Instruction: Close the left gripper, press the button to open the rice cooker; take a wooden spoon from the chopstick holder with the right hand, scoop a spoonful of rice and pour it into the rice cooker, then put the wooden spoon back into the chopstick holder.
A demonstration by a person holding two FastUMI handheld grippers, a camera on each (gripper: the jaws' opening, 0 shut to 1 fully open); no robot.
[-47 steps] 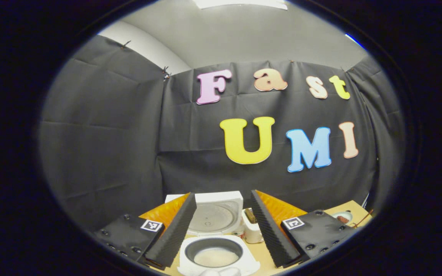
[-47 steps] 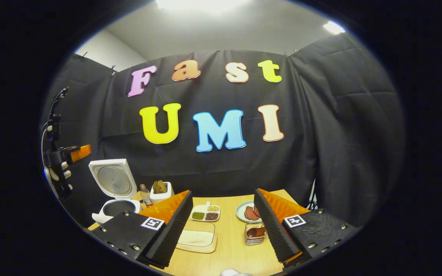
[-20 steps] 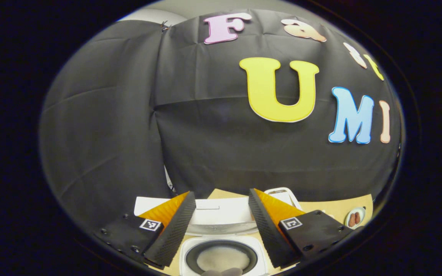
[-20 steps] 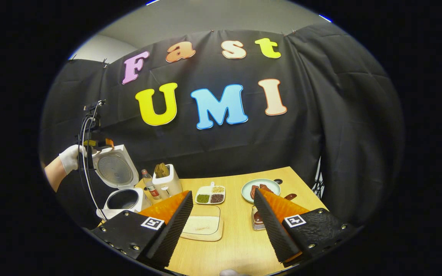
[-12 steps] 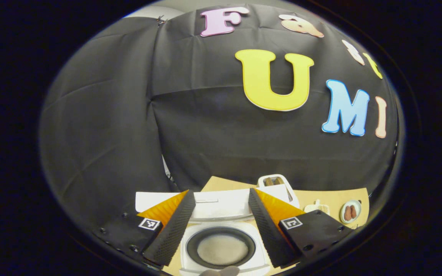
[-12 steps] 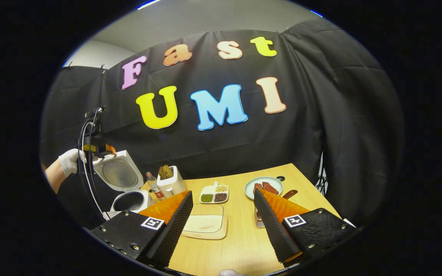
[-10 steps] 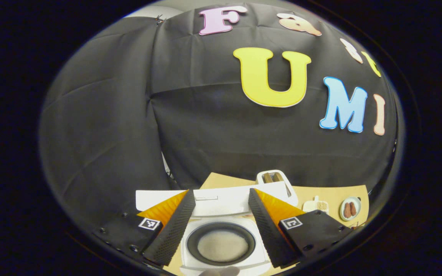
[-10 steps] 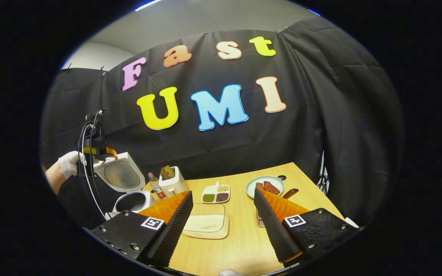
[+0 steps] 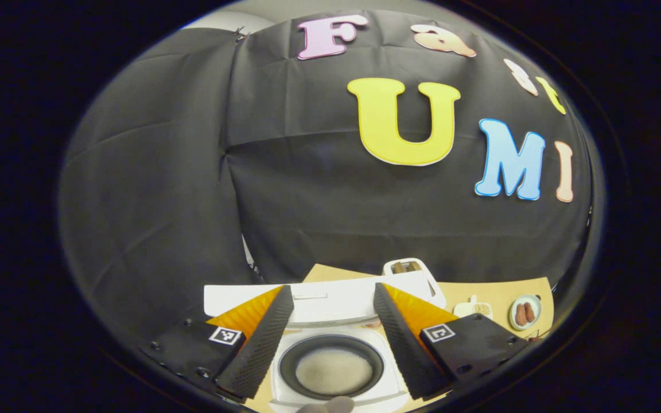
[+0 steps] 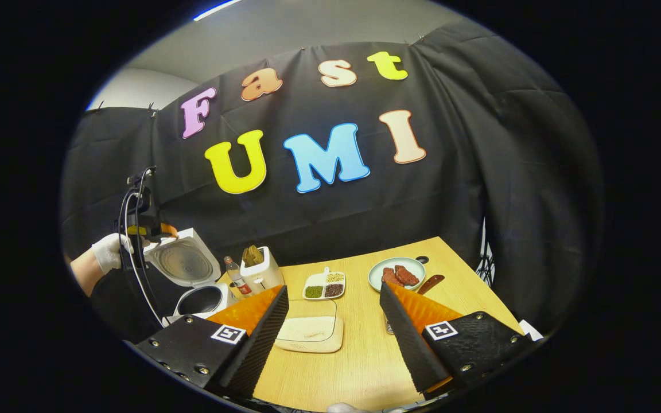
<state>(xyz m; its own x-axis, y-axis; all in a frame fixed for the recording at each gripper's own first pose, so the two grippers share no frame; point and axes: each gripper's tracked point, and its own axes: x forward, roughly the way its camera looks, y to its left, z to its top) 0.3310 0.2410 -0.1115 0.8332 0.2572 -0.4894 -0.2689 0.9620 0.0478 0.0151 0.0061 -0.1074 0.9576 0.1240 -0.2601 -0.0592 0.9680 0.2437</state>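
Observation:
The white rice cooker (image 9: 284,387) stands open below my left gripper (image 9: 332,287), its dark pot holding white rice (image 9: 333,371). The raised lid (image 9: 330,302) lies between the open fingers, which sit apart from it. In the right gripper view the cooker (image 10: 193,287) is at far left, and a white-gloved hand (image 10: 107,252) holds the left gripper (image 10: 148,230) at the lid's top edge. The white chopstick holder (image 10: 261,271) with wooden spoons (image 10: 252,255) stands beside it. A tray of rice (image 10: 310,332) lies ahead of my open, empty right gripper (image 10: 333,288).
On the wooden table (image 10: 359,361) sit a small bottle (image 10: 234,277), a divided dish of beans (image 10: 325,285), a plate of meat (image 10: 396,274) and a brown utensil (image 10: 431,282). A small stack stands half hidden behind the right finger (image 10: 411,338).
The left gripper has come forward and over the open cooker, now looking down into the pot. The right gripper's view has tipped down, showing more table. Both stay open.

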